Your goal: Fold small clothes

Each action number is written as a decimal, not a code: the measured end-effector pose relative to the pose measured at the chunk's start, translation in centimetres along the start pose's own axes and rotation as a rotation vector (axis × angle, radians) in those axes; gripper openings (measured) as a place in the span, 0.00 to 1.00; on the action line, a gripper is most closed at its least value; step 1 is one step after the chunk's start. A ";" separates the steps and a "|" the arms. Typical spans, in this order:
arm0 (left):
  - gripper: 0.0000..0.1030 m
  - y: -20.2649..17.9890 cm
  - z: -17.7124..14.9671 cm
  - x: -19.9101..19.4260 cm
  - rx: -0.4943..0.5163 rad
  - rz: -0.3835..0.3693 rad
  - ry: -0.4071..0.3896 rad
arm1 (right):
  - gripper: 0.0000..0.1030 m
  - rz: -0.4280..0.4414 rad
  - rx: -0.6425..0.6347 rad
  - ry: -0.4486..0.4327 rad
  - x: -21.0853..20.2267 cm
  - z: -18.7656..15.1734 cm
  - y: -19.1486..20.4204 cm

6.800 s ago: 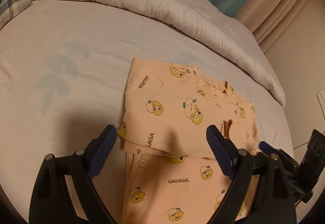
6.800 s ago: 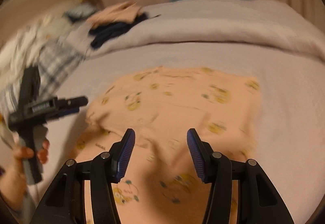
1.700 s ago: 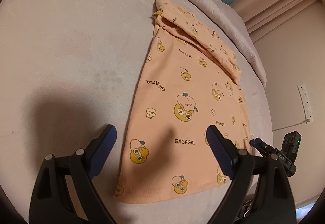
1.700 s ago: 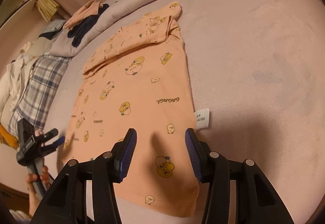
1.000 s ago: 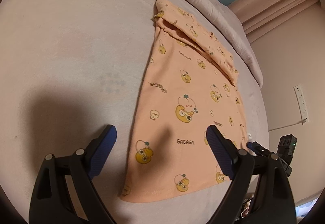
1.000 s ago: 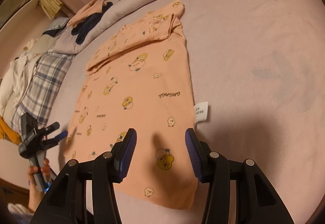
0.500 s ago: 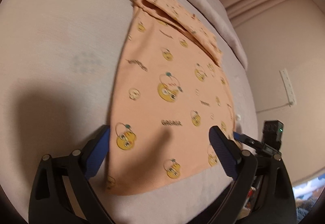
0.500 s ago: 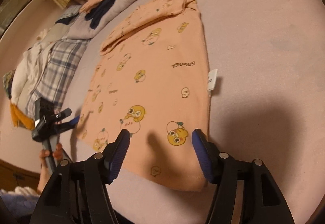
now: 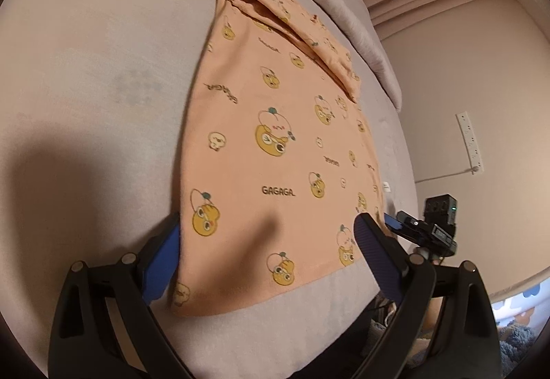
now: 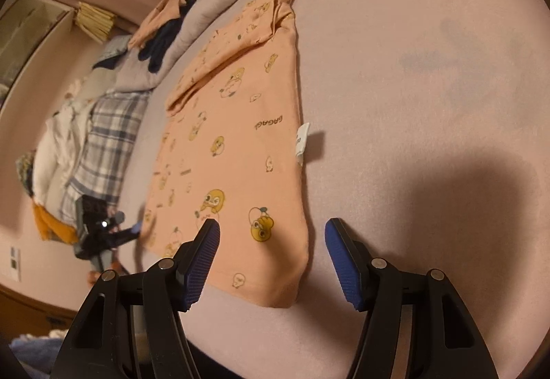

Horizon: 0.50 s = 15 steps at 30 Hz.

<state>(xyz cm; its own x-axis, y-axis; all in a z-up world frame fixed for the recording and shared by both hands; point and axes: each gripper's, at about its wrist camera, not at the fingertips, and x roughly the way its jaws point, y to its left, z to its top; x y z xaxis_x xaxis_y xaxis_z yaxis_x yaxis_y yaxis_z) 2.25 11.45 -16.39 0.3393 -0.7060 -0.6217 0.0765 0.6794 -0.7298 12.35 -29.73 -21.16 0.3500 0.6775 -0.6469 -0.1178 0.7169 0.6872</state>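
Between each tool's parted blue pads lies the peach garment's (image 9: 275, 152) near hem.

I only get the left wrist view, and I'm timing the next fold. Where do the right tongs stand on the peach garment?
Observer: The right tongs are open. Their jaws have just been opening, and they straddle the near corner of the peach garment without pinching it.
Operator: Other clothes waiting?
Observer: A peach and navy pile lies on the duvet beyond.
Operator: Anything else nearby?
Observer: A plaid cloth lies off to the left in that view.
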 end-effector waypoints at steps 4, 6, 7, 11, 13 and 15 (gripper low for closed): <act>0.96 0.1 0.3 0.5 -0.011 -0.053 0.007 | 0.62 0.053 -0.008 0.007 0.6 0.4 0.0; 0.96 0.2 0.6 0.7 -0.025 -0.072 0.005 | 0.62 0.072 -0.004 0.003 1.0 0.7 0.0; 0.96 0.2 0.7 0.8 -0.026 -0.079 0.005 | 0.62 0.077 -0.006 0.002 1.1 0.8 0.1; 0.96 -0.1 1.3 1.5 -0.011 -0.102 0.020 | 0.62 0.081 -0.032 0.011 1.5 1.2 0.4; 0.96 -0.2 1.6 1.7 -0.010 -0.109 0.027 | 0.62 0.086 -0.042 0.018 1.6 1.5 0.4; 0.96 -0.4 1.7 1.9 -0.008 -0.108 0.028 | 0.62 0.097 -0.038 0.021 1.7 1.8 0.1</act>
<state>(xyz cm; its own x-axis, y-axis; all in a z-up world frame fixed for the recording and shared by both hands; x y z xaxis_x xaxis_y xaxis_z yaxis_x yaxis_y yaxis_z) 4.51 10.17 -16.77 0.3030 -0.7804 -0.5469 0.1035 0.5974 -0.7952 14.57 -28.83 -21.60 0.3156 0.7469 -0.5853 -0.1857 0.6535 0.7338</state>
